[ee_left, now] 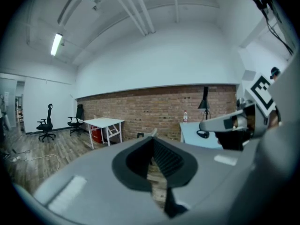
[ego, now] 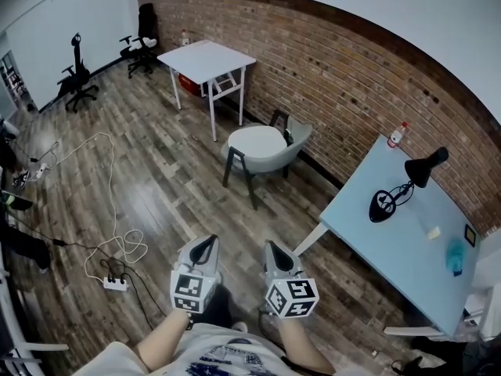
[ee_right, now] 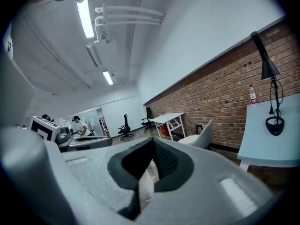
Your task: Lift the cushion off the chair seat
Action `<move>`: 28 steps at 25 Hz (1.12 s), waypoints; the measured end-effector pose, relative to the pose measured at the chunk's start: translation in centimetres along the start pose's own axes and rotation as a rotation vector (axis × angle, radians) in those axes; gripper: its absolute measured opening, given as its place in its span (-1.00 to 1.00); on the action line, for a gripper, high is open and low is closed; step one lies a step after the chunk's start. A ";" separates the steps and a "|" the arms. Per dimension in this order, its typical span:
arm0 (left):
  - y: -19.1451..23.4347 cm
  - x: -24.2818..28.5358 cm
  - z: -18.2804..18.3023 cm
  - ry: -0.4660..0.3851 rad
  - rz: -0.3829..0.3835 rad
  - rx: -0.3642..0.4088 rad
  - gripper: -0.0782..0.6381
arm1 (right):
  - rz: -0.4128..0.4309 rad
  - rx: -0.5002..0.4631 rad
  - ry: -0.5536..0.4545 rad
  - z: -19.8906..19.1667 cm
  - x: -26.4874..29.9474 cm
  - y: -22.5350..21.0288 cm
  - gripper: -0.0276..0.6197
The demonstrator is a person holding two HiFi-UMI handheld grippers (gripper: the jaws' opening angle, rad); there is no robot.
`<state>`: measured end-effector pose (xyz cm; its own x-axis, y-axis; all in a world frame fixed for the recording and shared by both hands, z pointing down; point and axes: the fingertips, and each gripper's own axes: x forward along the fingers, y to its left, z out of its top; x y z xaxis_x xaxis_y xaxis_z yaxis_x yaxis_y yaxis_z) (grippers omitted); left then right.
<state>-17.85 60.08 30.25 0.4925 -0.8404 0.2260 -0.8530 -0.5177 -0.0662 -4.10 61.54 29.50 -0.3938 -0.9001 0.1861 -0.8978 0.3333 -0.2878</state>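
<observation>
A round white cushion [ego: 257, 140] lies on the seat of a grey shell chair [ego: 291, 152] that stands on the wood floor by the brick wall, well ahead of both grippers. My left gripper [ego: 207, 241] and right gripper [ego: 272, 246] are held side by side near the person's body, both pointing toward the chair, both shut with nothing between the jaws. In the right gripper view the chair [ee_right: 205, 134] shows beyond the closed right gripper [ee_right: 152, 144], with the cushion [ee_right: 188, 138] on its seat. The left gripper view shows its closed left gripper [ee_left: 152, 143].
A white table [ego: 207, 57] stands behind the chair. A light blue table [ego: 383, 237] at the right carries a black desk lamp [ego: 399, 190] and a bottle [ego: 398, 134]. Two black office chairs [ego: 78, 77] stand far left. Cables and a power strip [ego: 116, 283] lie on the floor at left.
</observation>
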 end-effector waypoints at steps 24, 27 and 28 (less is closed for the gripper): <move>23.2 21.7 2.4 0.031 -0.102 -0.013 -0.81 | -0.088 0.007 0.010 6.3 30.1 -2.7 -0.92; 25.4 23.7 2.4 0.038 -0.109 -0.019 -0.81 | -0.095 0.014 0.012 6.7 32.8 -2.9 -0.92; 26.0 24.1 2.3 0.046 -0.110 -0.027 -0.81 | -0.098 0.015 0.015 6.7 33.5 -3.0 -0.92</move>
<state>-27.75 25.99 31.71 0.5755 -0.7701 0.2751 -0.7988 -0.6014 -0.0125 -13.33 28.49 30.28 -0.3077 -0.9236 0.2284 -0.9291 0.2400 -0.2813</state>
